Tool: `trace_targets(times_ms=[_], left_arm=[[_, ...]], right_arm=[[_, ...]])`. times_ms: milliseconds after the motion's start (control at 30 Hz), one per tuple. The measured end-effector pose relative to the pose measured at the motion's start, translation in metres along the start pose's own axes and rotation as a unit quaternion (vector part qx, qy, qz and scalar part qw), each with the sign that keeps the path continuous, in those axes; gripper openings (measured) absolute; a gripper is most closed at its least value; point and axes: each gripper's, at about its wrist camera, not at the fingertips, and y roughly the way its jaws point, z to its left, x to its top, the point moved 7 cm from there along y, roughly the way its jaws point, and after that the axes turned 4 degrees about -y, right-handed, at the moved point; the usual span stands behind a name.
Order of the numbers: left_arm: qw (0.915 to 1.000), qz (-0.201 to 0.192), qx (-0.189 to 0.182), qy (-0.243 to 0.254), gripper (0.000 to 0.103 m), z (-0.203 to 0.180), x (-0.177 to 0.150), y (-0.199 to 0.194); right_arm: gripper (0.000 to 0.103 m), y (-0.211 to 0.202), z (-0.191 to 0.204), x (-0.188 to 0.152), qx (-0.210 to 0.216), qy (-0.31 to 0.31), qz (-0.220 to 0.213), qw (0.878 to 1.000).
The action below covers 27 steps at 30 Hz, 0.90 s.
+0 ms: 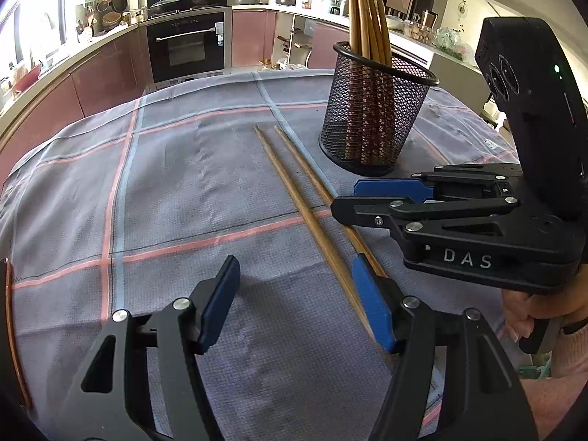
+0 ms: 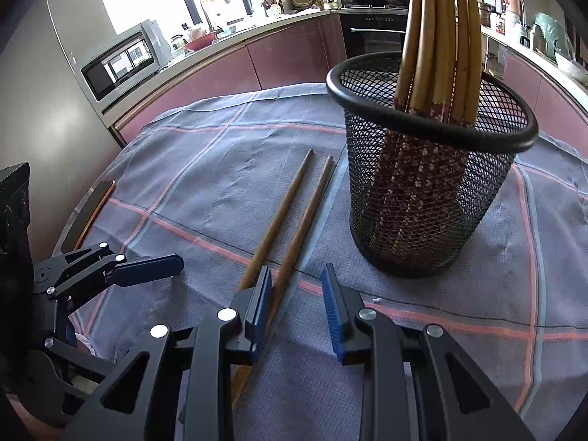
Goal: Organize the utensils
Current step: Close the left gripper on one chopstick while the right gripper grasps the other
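Observation:
Two wooden chopsticks (image 1: 312,217) (image 2: 294,220) lie side by side on the checked cloth. A black mesh cup (image 1: 375,121) (image 2: 422,198) behind them holds several more chopsticks upright. My left gripper (image 1: 296,301) stands open low over the cloth, and its right pad (image 1: 371,305) covers the chopsticks' near ends. My right gripper (image 2: 297,294) (image 1: 345,196) is open over the pair. One chopstick runs between its jaws close to the left pad (image 2: 261,301); the other passes outside that pad. Neither pad presses on it.
The grey cloth (image 1: 165,202) with pink and blue lines covers a table whose wooden rim (image 2: 92,205) shows at the left. A hand and sleeve (image 1: 551,334) hold the right gripper. Pink kitchen cabinets and an oven (image 1: 185,44) stand beyond.

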Motion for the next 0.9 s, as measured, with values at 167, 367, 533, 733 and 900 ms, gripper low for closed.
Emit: trace_targets(times_ms=[167,367,533,733,900], left_arm=[[0.9998,0.004,0.019,0.01,0.059,-0.005,0.0,0.006],[0.9997,0.001,0.013,-0.021,0.045,0.006,-0.001,-0.002],[0.9992,0.005,0.018,-0.036,0.036,0.014,-0.001,-0.005],[0.9993,0.008,0.02,-0.03,0.04,0.013,0.003,0.002],[0.9991,0.008,0.011,-0.039,0.028,0.016,0.002,0.002]], right_arm=[[0.026,-0.001,-0.005,-0.001,0.007,0.009,0.001,1.0],[0.026,-0.002,-0.006,-0.002,0.008,0.008,-0.001,1.0],[0.025,0.0,-0.003,0.0,0.002,0.001,-0.003,1.0],[0.024,0.006,0.002,0.005,-0.014,-0.008,-0.007,1.0],[0.012,0.003,-0.003,0.002,0.005,0.009,-0.006,1.0]])
